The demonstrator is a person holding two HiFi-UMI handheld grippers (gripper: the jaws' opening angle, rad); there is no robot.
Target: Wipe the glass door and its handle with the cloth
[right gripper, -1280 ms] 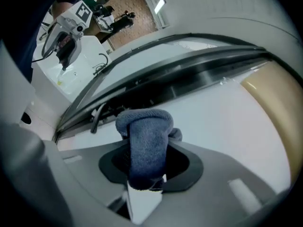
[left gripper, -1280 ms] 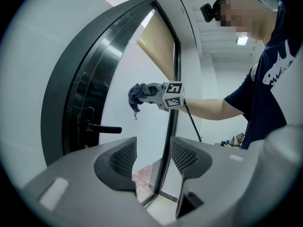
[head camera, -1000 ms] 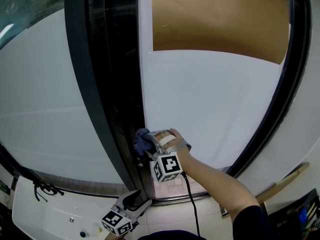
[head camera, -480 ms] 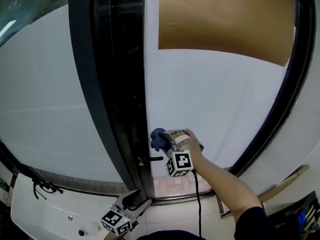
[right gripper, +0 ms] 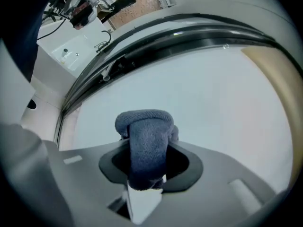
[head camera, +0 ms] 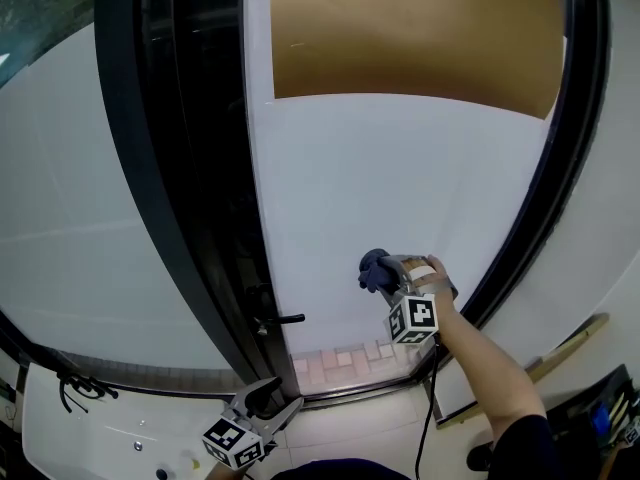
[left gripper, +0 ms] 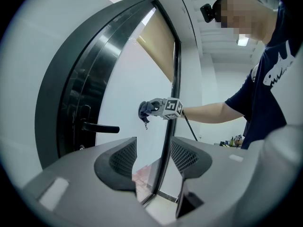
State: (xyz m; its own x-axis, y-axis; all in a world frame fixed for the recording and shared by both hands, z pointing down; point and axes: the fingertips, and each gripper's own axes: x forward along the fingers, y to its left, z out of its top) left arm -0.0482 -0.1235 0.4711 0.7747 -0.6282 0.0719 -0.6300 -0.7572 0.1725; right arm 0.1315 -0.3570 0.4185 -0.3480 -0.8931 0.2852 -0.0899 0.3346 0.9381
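The frosted glass door (head camera: 350, 188) stands in a dark frame, with its black lever handle (head camera: 280, 319) at the left edge. My right gripper (head camera: 385, 273) is shut on a bunched blue cloth (head camera: 373, 268) and presses it against the lower glass, well to the right of the handle. In the right gripper view the cloth (right gripper: 147, 141) fills the gap between the jaws of the right gripper (right gripper: 149, 162), touching the glass (right gripper: 203, 103). My left gripper (head camera: 270, 403) hangs low below the door; its jaws stand apart around nothing in the left gripper view (left gripper: 154, 160), where the handle (left gripper: 97, 127) shows.
A brown panel (head camera: 410, 38) covers the upper part of the glass. A white counter (head camera: 110, 433) lies at lower left. The dark door frame (head camera: 540, 198) curves down the right side. A black cable (head camera: 428, 408) trails from the right gripper, and a wooden strip (head camera: 560, 353) leans at lower right.
My right gripper has slid the cloth rightward across the glass, from beside the handle out toward the middle of the pane. The left gripper has stayed put.
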